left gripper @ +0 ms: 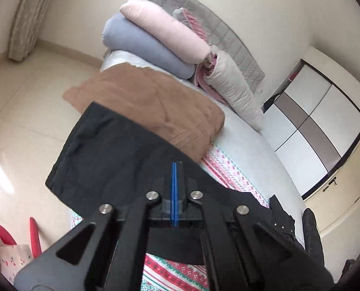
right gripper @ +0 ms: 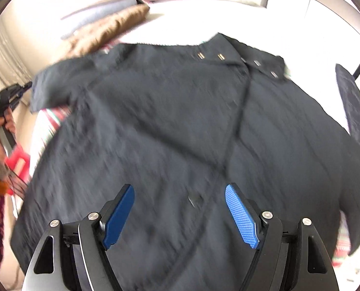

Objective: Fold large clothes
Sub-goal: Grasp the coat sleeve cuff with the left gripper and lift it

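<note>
Dark navy quilted jacket (right gripper: 180,126) lies spread on the white-sheeted bed (left gripper: 248,145), collar at 1 o'clock from our right gripper (right gripper: 180,215), whose jaws stand apart above its hem. Left gripper (left gripper: 174,194) is pressed together, seemingly pinching the sleeve at 9 o'clock. Motion blur hides detail; the pinch itself is hard to confirm.

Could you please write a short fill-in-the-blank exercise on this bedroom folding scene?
1. The right claw hovers with its fingers ____ above the dark coat.
2. The left claw is ____.
3. The pink bolster lies on top of the ____ one.
4. The folded garment beside the coat is ____.

Missing words: open; shut; blue; brown
</note>
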A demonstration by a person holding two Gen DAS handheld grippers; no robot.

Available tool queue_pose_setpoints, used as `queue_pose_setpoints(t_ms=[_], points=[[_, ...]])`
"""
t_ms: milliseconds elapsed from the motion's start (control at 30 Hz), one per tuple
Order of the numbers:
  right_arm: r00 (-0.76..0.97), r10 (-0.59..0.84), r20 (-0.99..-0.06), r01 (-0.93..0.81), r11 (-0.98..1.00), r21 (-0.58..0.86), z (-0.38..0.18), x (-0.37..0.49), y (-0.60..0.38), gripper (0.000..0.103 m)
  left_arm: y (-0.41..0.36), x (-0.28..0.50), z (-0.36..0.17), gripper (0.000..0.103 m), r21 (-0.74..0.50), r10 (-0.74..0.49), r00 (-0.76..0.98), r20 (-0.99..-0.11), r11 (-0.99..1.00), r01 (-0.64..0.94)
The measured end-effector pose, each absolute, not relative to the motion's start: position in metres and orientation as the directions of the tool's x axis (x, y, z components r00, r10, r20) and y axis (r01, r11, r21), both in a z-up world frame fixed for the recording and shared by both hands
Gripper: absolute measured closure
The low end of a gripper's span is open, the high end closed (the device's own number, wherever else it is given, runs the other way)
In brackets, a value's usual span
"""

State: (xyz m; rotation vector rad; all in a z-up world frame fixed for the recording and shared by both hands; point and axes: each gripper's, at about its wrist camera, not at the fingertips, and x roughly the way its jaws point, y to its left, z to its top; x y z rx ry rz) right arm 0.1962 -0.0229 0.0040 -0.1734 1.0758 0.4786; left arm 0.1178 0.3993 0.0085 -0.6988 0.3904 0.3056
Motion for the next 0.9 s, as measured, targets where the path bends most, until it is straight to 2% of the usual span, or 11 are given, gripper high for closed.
queue_pose_setpoints(t_ms=[133,200,233,267,533,700,733,800,833,867,900], points=[[0.350,0.389,-0.853,-0.463,0.863,0.204,-0.009,0.226,0.016,0.024,0.399,0.119,0.038,0.097,-0.577,0.097,0.897,-0.432,0.735,-0.357],[0.301,0.424,-0.854,-0.463,0.848,0.257,-0.019,0.237,0.032,0.024,0.408,0.117,0.033,0.047,-0.617,0.037,0.892,-0.450,0.710,-0.340],[0.278,0.438,-0.855,-0.465,0.840,0.279,-0.024,0.239,0.039,0.024,0.413,0.113,0.026,0.014,-0.639,0.026,0.890,-0.455,0.687,-0.346],[0.261,0.446,-0.856,-0.471,0.833,0.290,-0.027,0.240,0.046,0.024,0.417,0.109,0.018,0.009,-0.656,0.025,0.890,-0.456,0.666,-0.355],[0.227,0.438,-0.870,-0.526,0.807,0.269,-0.039,0.238,0.076,0.024,0.461,0.098,-0.098,0.009,-0.712,-0.042,0.784,-0.619,0.449,-0.539],[0.222,0.396,-0.891,-0.540,0.811,0.226,-0.046,0.234,0.080,0.024,0.482,0.095,-0.145,0.017,-0.802,-0.044,0.828,-0.559,0.285,-0.526],[0.223,0.391,-0.893,-0.542,0.811,0.220,-0.047,0.234,0.080,0.024,0.483,0.094,-0.147,0.025,-0.819,-0.032,0.845,-0.533,0.270,-0.506],[0.228,0.385,-0.894,-0.542,0.813,0.212,-0.047,0.234,0.078,0.024,0.485,0.096,-0.147,0.057,-0.838,-0.018,0.867,-0.499,0.266,-0.477],[0.233,0.383,-0.894,-0.540,0.815,0.209,-0.047,0.235,0.078,0.024,0.485,0.095,-0.144,0.083,-0.832,0.002,0.865,-0.502,0.271,-0.484],[0.237,0.382,-0.893,-0.536,0.818,0.208,-0.047,0.236,0.077,0.024,0.485,0.093,-0.137,0.093,-0.831,0.022,0.870,-0.493,0.285,-0.478],[0.241,0.384,-0.891,-0.530,0.821,0.210,-0.047,0.237,0.076,0.024,0.483,0.091,-0.125,0.094,-0.825,0.053,0.875,-0.482,0.309,-0.473]])
